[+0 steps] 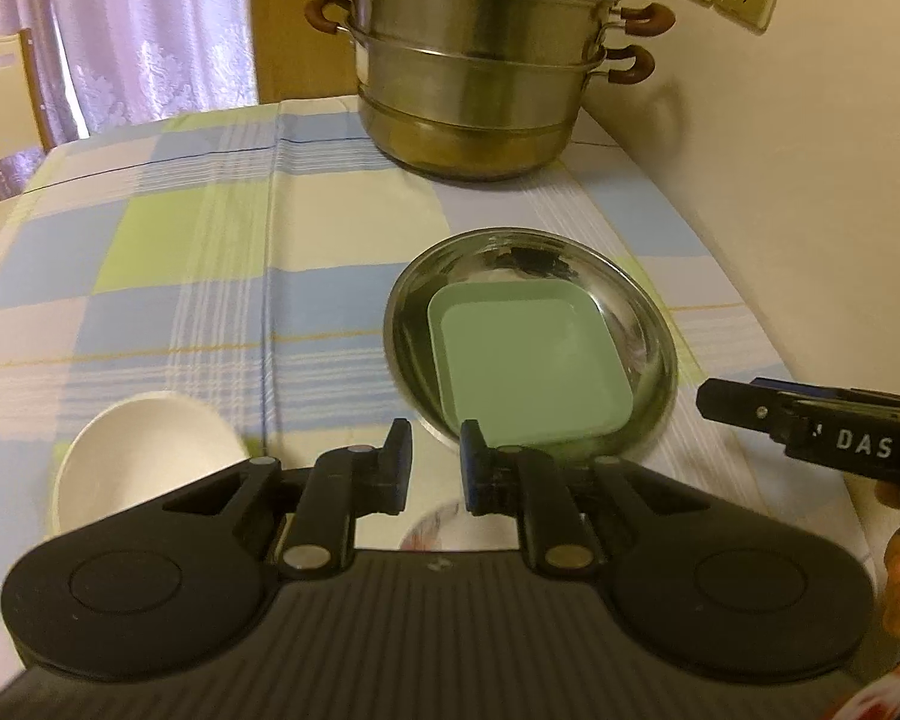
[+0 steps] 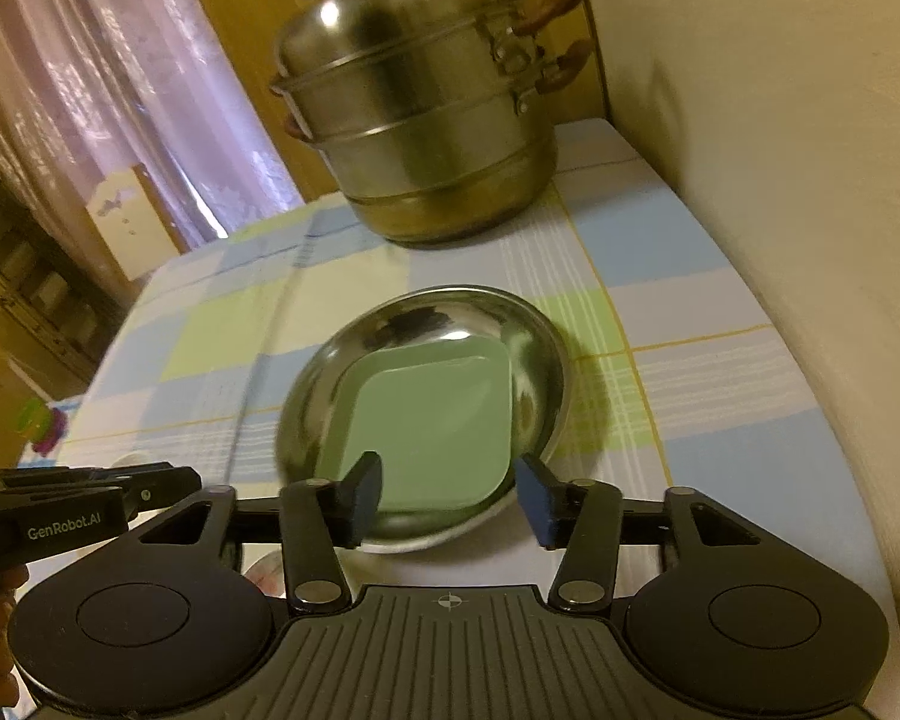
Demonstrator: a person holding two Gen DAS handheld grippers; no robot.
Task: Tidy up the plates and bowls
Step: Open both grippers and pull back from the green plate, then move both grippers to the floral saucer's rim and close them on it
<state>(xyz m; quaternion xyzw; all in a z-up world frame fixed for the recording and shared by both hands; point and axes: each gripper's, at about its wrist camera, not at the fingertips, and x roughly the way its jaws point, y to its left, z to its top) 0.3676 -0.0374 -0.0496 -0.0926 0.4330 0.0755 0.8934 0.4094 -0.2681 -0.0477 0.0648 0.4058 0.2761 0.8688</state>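
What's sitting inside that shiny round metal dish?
A square green plate lies inside the steel dish, tilted against its curved wall. The plate looks empty. Whatever might lie beneath the plate is covered, so that cannot be seen.

Left wrist cam: low over the bench [image 1: 210, 300], facing the far wall, steel plate [image 1: 648, 324] close at centre-right, steamer pot [image 1: 474, 90] top centre. Right wrist cam: same heading, rolled slightly, plate [image 2: 534, 330] dead centre and close. Both share plate, green dish [image 1: 528, 360], pot; each sees the other gripper at frame edge.
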